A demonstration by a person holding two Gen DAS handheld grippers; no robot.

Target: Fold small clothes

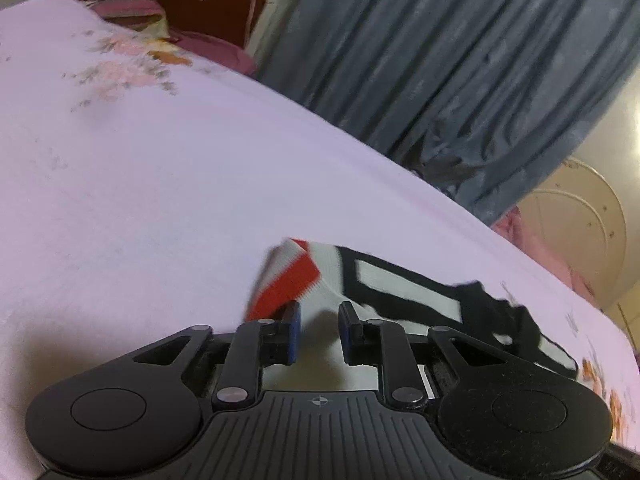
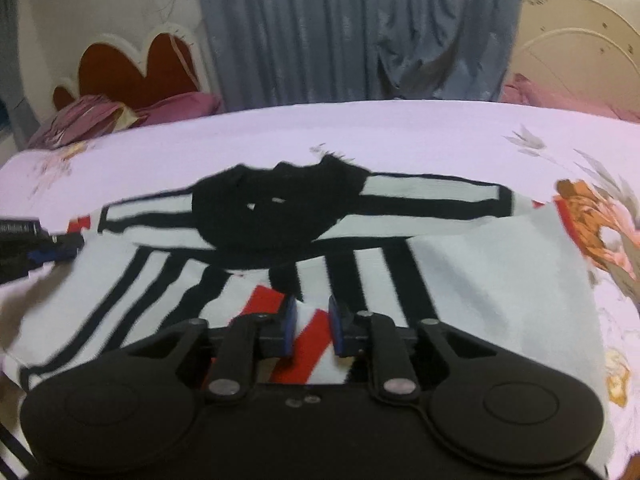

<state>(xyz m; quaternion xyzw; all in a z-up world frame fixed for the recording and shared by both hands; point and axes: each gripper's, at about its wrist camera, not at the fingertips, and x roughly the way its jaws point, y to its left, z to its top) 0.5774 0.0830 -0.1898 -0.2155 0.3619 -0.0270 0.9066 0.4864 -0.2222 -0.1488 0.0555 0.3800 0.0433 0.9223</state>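
The left gripper (image 1: 319, 320) is matte black, with two round side housings, silver pivot screws on its linkage arms, a ribbed central plate bearing a small crosshair mark, and blue pads (image 1: 295, 322) on its fingers. The right gripper (image 2: 312, 320) has the same black body, round housings, silver screws and blue pads (image 2: 291, 322), with two small silver dots on its smooth centre.
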